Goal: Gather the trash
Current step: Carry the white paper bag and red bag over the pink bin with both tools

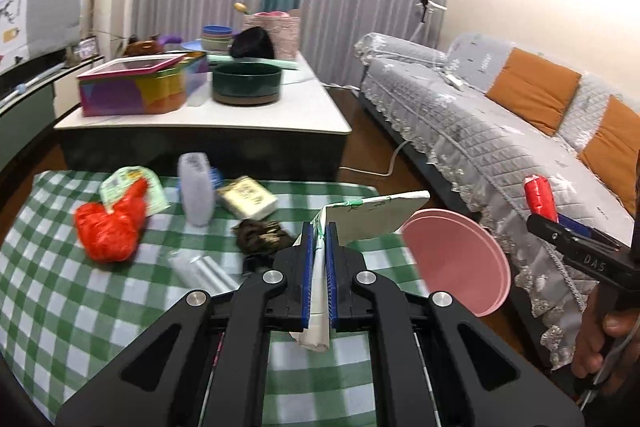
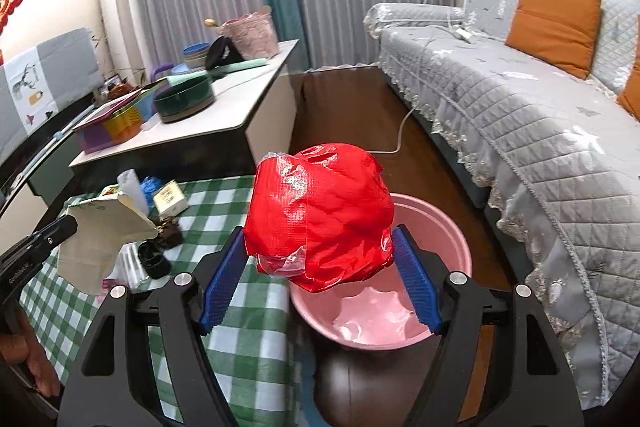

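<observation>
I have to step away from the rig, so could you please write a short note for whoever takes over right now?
Left hand-held gripper: shut on a flattened white paper carton, held above the checked tablecloth.
Right hand-held gripper: holds a red plastic bag over the pink basin.
Done: nothing visibly dropped in the basin yet.
Left: release both items there, then collect another red bag, a green-white wrapper, a small box and dark scraps.
</observation>
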Tool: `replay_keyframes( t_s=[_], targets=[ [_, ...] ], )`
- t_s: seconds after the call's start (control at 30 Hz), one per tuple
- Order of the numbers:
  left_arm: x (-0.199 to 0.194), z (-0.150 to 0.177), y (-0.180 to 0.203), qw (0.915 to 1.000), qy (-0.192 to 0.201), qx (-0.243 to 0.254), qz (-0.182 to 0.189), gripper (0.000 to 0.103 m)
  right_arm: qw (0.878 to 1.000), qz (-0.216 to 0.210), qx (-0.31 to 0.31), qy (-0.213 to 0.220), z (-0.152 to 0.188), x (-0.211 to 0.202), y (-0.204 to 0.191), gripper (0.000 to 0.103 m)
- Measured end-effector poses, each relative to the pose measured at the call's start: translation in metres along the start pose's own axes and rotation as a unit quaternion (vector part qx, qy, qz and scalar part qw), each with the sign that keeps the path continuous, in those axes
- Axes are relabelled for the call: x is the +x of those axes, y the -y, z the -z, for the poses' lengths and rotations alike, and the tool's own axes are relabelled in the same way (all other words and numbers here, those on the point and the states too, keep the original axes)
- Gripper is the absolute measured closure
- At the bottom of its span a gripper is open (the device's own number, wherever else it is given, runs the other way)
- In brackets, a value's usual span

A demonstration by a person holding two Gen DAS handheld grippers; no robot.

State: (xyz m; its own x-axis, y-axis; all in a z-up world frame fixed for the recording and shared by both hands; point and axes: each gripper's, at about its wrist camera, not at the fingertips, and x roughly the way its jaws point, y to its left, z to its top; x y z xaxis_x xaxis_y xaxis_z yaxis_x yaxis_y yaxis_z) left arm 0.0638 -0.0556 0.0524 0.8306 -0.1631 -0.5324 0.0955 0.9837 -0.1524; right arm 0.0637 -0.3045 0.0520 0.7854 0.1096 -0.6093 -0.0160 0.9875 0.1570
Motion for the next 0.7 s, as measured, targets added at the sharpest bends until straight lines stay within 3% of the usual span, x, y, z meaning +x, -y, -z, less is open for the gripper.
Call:
replay_keyframes(
  t_s=[0.7],
  targets=[
    [0.062,-0.037,0.071,0.9976,-0.017,0.005,0.068,0.097,0.999,0.039,0.023,0.007,-0.011,0.030,0.037,0.031]
  ],
)
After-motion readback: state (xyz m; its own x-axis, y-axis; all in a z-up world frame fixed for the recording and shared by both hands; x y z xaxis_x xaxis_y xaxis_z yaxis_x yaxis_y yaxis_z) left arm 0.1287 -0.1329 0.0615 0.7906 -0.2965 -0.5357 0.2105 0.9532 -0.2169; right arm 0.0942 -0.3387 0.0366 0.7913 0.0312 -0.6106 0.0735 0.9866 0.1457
